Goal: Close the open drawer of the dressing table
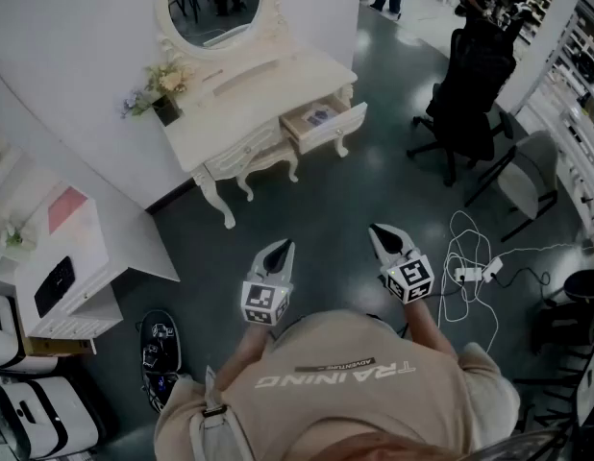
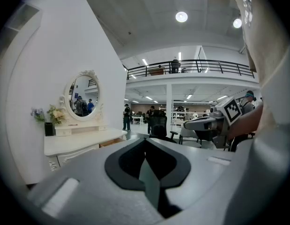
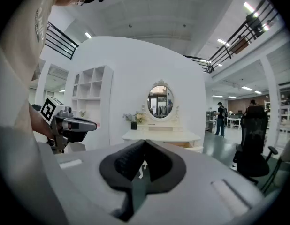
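The white dressing table (image 1: 241,104) stands against the wall, with an oval mirror (image 1: 214,3) and a flower pot (image 1: 164,89) on top. Its right-hand drawer (image 1: 324,124) is pulled out, and something lies inside. Both grippers hang well short of it, over the dark floor. My left gripper (image 1: 281,249) is shut and holds nothing, and my right gripper (image 1: 378,230) is also shut and empty. The left gripper view has the table (image 2: 84,142) at the left, beyond the shut left gripper (image 2: 145,140). In the right gripper view the right gripper (image 3: 144,142) points at the table (image 3: 161,136) and its open drawer (image 3: 192,146).
A black office chair (image 1: 470,80) and a grey chair (image 1: 530,176) stand to the right of the table. White cables with a power strip (image 1: 470,272) lie on the floor at the right. A white shelf unit (image 1: 76,257), suitcases (image 1: 28,406) and a black shoe (image 1: 160,339) are at the left.
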`<state>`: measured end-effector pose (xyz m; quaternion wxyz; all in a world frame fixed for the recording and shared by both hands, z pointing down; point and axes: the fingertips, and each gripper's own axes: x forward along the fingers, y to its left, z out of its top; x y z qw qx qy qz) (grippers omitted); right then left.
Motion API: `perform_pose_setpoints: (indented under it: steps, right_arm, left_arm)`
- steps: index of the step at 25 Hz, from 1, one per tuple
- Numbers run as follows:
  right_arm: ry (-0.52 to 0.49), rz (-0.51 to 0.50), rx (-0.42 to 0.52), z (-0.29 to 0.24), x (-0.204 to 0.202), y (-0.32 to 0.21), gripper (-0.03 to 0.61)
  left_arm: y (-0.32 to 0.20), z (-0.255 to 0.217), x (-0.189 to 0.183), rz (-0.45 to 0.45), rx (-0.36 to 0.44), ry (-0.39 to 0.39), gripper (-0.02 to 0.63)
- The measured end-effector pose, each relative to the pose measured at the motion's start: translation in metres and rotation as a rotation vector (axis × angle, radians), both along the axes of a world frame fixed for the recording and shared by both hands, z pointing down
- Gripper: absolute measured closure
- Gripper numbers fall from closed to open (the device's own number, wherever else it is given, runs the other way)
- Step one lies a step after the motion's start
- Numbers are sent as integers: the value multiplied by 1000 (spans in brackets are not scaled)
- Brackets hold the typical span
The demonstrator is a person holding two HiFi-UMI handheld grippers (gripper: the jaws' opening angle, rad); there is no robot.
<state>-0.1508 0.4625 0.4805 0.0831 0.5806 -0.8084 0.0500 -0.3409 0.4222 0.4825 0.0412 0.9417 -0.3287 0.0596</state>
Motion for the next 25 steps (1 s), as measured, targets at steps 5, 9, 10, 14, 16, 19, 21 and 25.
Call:
perform_pose_setpoints:
  steps: [5,9,10,14,16,19,21,25]
  right_arm:
    - [-2,30,-38,12,-11,-6,575]
    - [-12,37,-69,21,-26,-20,575]
    - [-18,33,-76,23,-29,-22,575]
    - [-30,42,-105,28,-30,-36,575]
    - [-42,56,-109,29,-26,-48,574]
    - [-50,55,-113,33,-19,-55,574]
    - [-70,50,-126,42,-12,-61,575]
    - [-141,15,-142,55,1,-87,575]
  left_arm:
    - [-12,10,-7,38,-19,14,606]
    - [-23,28,-16,34,-69,20,606]
    - [-23,34,-18,29,-89,25,606]
    - [-25,59,-20,15,-164,42,606]
    - [-32,65,-18,3,-179,42,606]
    - [-33,65,-9,4,-190,54,606]
    - [-36,64,0,8,-182,50,606]
    - [-55,67,15,-16,-181,18,606]
